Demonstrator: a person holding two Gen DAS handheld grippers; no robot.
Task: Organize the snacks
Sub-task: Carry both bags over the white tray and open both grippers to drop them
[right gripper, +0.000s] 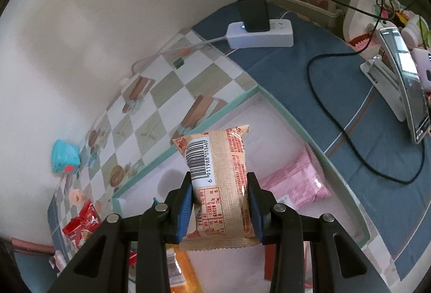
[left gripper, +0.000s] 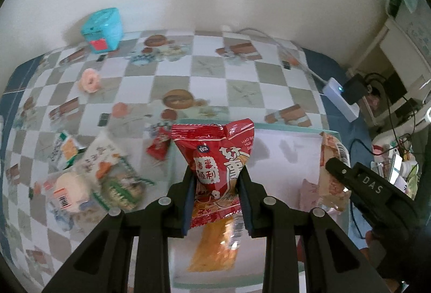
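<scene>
My left gripper point(left gripper: 216, 185) is shut on a red snack packet point(left gripper: 218, 158) and holds it above a white tray with a mint-green rim point(left gripper: 269, 126). My right gripper point(right gripper: 220, 193) is shut on a beige snack packet with a barcode point(right gripper: 219, 179), also above the tray point(right gripper: 215, 115); it shows at the right of the left wrist view point(left gripper: 332, 158). An orange packet point(left gripper: 212, 247) and a pink packet point(right gripper: 293, 179) lie in the tray. Several loose snacks point(left gripper: 89, 174) lie left of the tray, with a small red packet point(left gripper: 159, 147) beside the rim.
The table has a checkered cloth point(left gripper: 207, 69). A turquoise box point(left gripper: 103, 30) stands by the wall at the back left. A white power strip with a black charger point(right gripper: 258, 31) and black cables lie to the right. A phone on a stand point(right gripper: 406, 82) stands at the far right.
</scene>
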